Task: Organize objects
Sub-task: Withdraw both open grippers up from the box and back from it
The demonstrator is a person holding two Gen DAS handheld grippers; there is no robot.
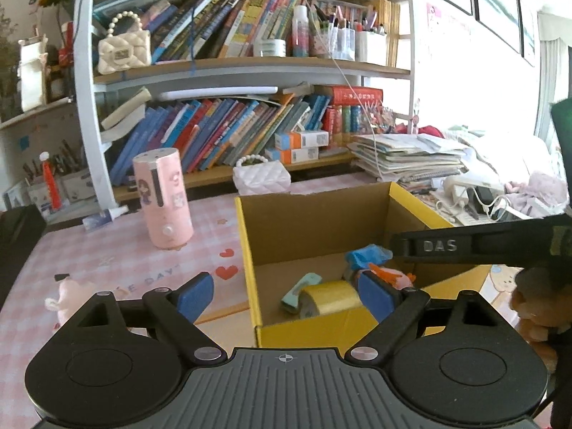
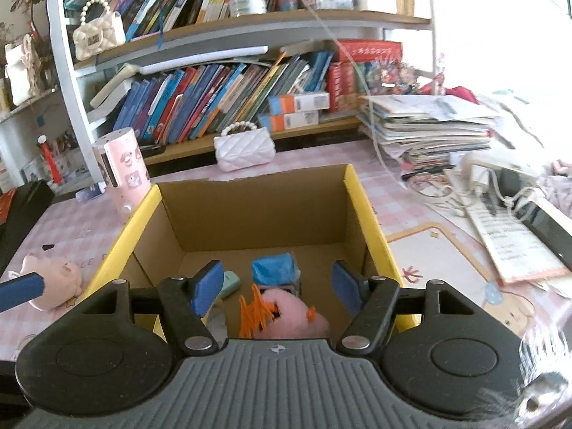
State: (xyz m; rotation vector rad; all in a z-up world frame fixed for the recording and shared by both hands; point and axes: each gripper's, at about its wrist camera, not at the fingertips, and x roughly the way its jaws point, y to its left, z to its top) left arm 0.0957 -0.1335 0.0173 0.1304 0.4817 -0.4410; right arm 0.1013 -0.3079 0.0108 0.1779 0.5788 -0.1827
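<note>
While both grippers gape empty, right gripper over the yellow box, we eye the pink pig plush lying left of it: soft, light, best pinched across its belly by left gripper.

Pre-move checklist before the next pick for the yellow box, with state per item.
1. Left gripper open and holding nothing: ok.
2. Right gripper open and holding nothing, above the box interior: ok.
3. Yellow cardboard box upright, top open: ok.
4. Room left on the box floor behind the yellow tape roll, blue crumpled item and pink plush with orange fringe: ok.
5. Small pink pig plush on the checked tablecloth, left of the box, nothing on top of it: ok.
6. Right gripper's finger crosses the left camera's view over the box, so arm clearance: cannot tell.
</note>
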